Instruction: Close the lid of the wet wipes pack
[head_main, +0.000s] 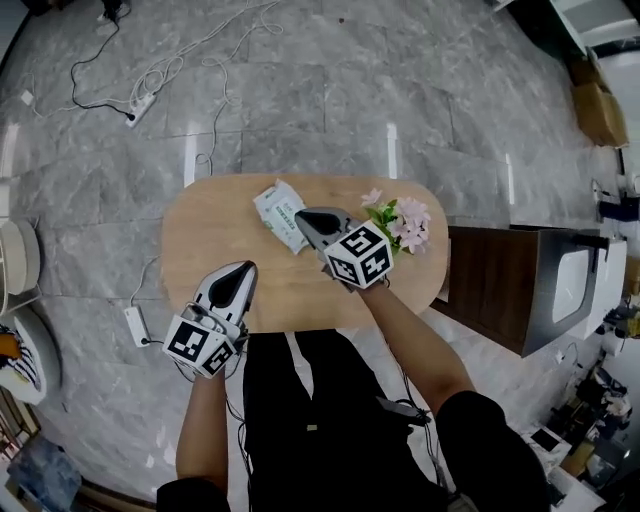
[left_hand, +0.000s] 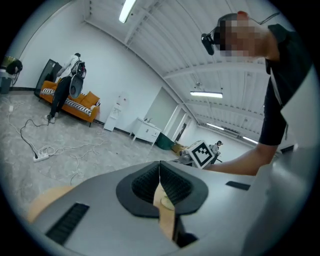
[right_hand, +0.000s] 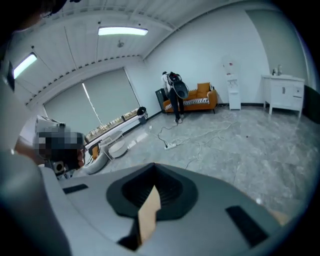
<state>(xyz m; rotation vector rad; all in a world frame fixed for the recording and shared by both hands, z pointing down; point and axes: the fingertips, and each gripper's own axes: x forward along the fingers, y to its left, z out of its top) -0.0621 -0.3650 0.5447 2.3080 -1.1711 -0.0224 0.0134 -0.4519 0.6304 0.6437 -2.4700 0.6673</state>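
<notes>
A white and green wet wipes pack (head_main: 281, 214) lies on the far part of the oval wooden table (head_main: 215, 255). My right gripper (head_main: 303, 214) is raised over the table, its tip next to the pack's right end in the head view; its jaws are shut with nothing between them (right_hand: 152, 167). My left gripper (head_main: 249, 267) is held above the table's near left part, apart from the pack, jaws shut and empty (left_hand: 159, 164). Neither gripper view shows the pack; both look out across the room. Whether the pack's lid is up or down I cannot tell.
A bunch of pink flowers (head_main: 402, 221) stands on the table's right side, close to my right gripper. A dark cabinet (head_main: 510, 285) stands right of the table. Cables and a power strip (head_main: 140, 106) lie on the grey floor beyond.
</notes>
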